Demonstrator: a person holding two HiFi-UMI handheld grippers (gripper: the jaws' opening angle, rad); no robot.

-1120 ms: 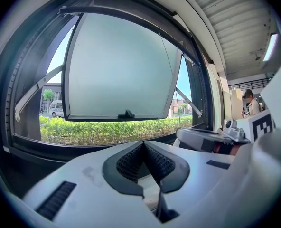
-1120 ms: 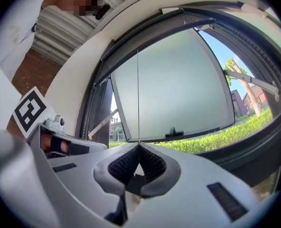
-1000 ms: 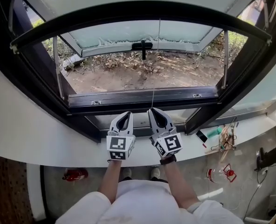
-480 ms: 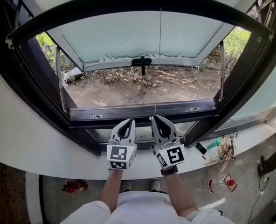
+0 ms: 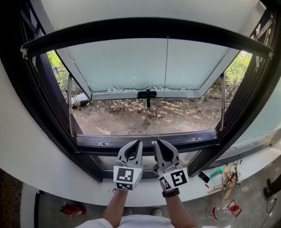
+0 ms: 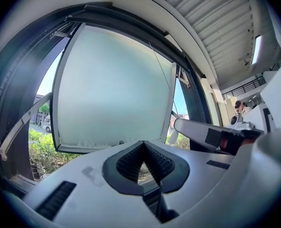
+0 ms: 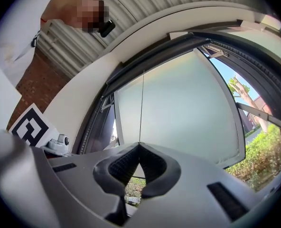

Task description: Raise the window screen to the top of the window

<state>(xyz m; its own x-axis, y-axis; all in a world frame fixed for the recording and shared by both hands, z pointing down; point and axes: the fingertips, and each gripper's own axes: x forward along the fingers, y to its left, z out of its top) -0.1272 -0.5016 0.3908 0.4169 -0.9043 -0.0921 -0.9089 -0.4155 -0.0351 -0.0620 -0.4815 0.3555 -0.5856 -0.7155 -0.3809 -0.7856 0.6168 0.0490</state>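
The window screen's dark bottom bar (image 5: 145, 28) spans the window frame high in the head view. A thin cord (image 5: 165, 80) runs from it down to my right gripper (image 5: 158, 142), which is shut on the cord's lower end just above the sill (image 5: 145, 137). In the right gripper view the cord (image 7: 142, 108) rises straight out of the closed tips of the right gripper (image 7: 139, 144). My left gripper (image 5: 139, 142) is close beside the right one, shut on nothing. The left gripper (image 6: 143, 143) faces the frosted pane (image 6: 112, 89).
Beyond the frame, a frosted sash (image 5: 131, 65) with a black handle (image 5: 146, 95) is swung outward over bare ground. On the floor below are a red bottle (image 5: 73, 208) at the left and tools (image 5: 228, 177) at the right.
Both grippers have risen side by side with the cord still held in the right one. The screen's bar sits higher against the frosted sash, and the head view has tilted up.
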